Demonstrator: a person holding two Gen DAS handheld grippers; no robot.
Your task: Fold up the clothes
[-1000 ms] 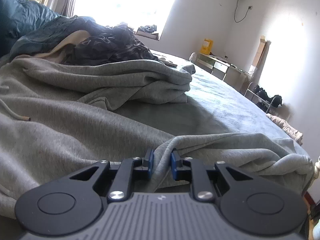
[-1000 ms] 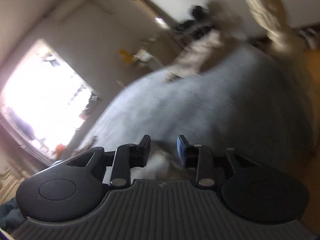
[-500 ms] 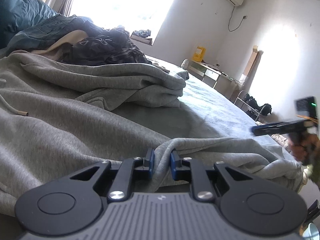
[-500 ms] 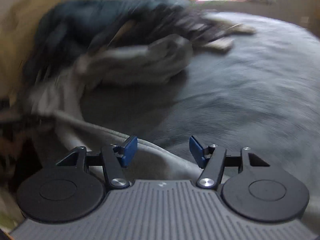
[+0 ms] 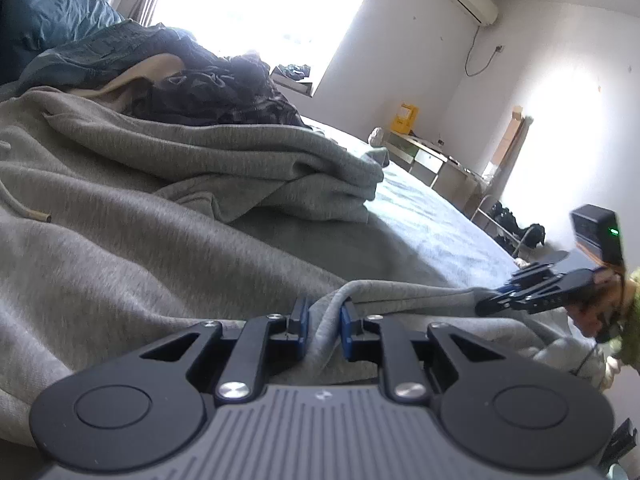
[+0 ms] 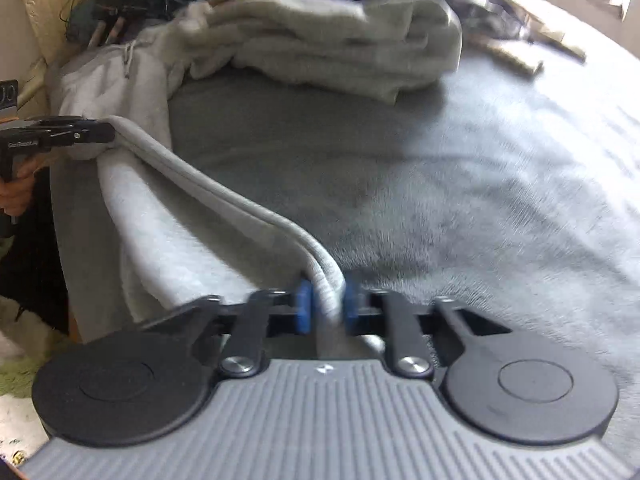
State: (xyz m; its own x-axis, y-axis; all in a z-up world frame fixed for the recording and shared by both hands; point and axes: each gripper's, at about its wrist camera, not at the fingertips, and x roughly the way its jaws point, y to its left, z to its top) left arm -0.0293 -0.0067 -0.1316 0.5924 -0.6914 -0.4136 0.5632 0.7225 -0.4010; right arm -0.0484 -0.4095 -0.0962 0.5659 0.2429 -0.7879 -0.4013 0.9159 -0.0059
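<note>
Left tongs (image 5: 323, 322) clamped on grey sweatshirt (image 5: 120, 264) hem, right tongs (image 6: 324, 306) closing on same hem, on bed (image 6: 460, 184)

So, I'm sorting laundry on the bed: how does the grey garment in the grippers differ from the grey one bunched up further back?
The held grey garment is pulled out along its hem between the left gripper and the closing right gripper. The bunched grey garment lies heaped and ungripped, farther up the bed. Both are grey sweatshirt-like fabric.
</note>
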